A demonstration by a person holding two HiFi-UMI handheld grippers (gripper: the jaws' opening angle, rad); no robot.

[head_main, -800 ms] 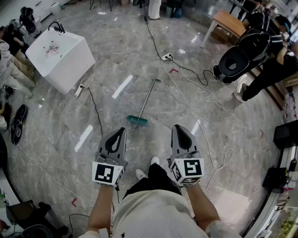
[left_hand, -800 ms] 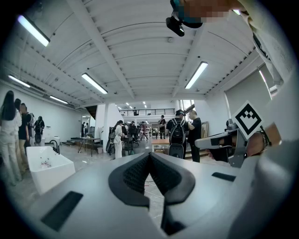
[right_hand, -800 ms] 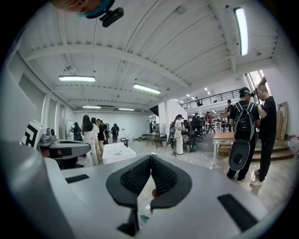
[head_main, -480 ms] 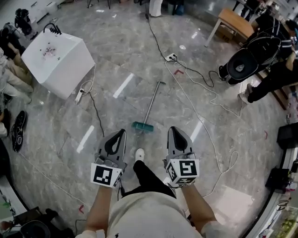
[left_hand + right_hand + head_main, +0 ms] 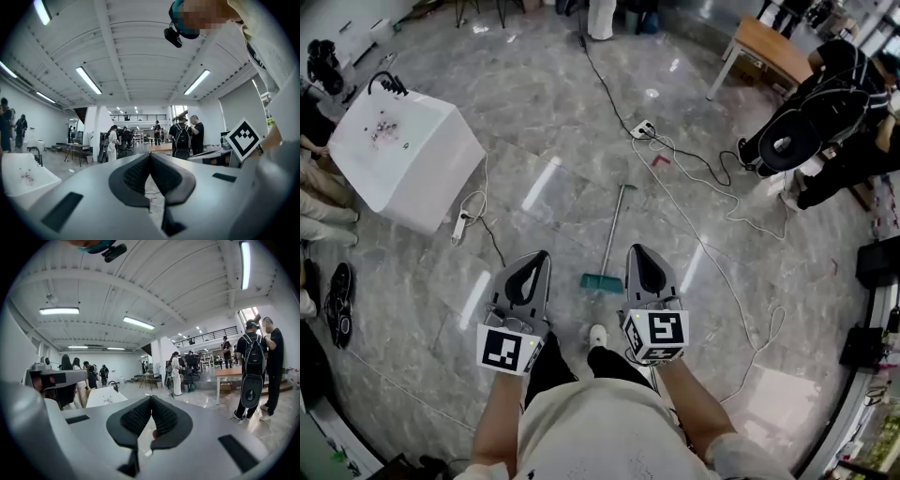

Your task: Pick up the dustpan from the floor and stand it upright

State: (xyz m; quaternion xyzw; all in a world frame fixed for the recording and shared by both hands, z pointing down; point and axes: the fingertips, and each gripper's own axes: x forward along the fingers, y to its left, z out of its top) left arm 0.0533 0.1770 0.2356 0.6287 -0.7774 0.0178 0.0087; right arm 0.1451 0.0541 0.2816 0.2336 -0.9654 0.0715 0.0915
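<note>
A long-handled dustpan lies flat on the grey marble floor, its teal pan (image 5: 602,281) nearest me and its thin metal handle (image 5: 615,228) running away from me. In the head view the pan lies between my two gripper tips, lower down on the floor. My left gripper (image 5: 537,257) is held out to the pan's left, jaws shut and empty. To the pan's right my right gripper (image 5: 637,251) is likewise shut on nothing. Both gripper views look out level across the hall over closed pads, left gripper (image 5: 150,154) and right gripper (image 5: 151,398); the dustpan is not in them.
A white sink unit (image 5: 398,159) stands at the left with a cable (image 5: 492,230) trailing from it. A power strip (image 5: 642,129) and white cords (image 5: 712,202) cross the floor beyond the handle. A person in black (image 5: 811,122) and a wooden table (image 5: 769,45) are at the far right.
I have walked forward: the dustpan has come closer in the head view and now lies between the gripper tips. Both grippers stay shut.
</note>
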